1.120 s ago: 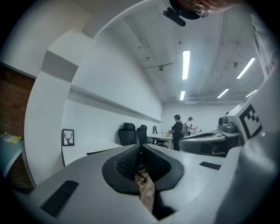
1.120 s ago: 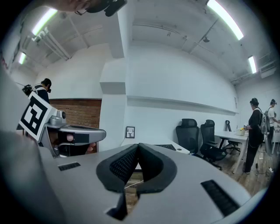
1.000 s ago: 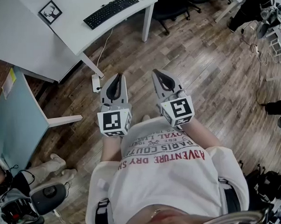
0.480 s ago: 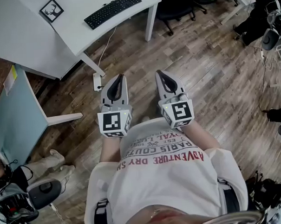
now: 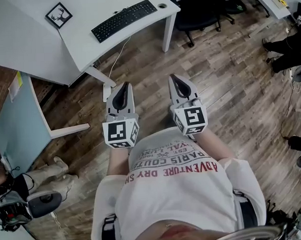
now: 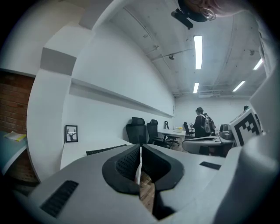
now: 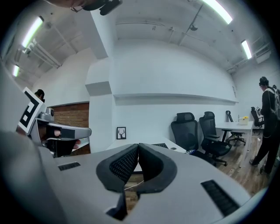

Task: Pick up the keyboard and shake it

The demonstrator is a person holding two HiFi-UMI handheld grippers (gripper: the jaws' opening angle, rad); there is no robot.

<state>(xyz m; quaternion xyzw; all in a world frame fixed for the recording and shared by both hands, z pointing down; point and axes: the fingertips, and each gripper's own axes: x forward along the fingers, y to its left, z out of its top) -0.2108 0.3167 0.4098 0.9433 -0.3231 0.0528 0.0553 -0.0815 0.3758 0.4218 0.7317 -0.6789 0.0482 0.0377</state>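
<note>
Across the room at far left, the white bench point(image 5: 82, 45) carried the black keyboard point(image 5: 124, 19), lying flat and untouched. Well short of it, over the wood floor point(image 5: 223, 79), the left claw point(image 5: 123, 87) and right claw point(image 5: 174, 78) pointed its way. Both were clenched on nothing, probably because no grasp was due yet.

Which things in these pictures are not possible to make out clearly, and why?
- Keyboard: key print too small in the head view; in the left gripper view only a thin dark strip shows past the left gripper body.
- Keyboard cable: its lower end passes behind the left gripper, head view.
- Round thing at the desk corner: too small to name, head view.
- The desk: far part cut off by the top edge, head view.
</note>
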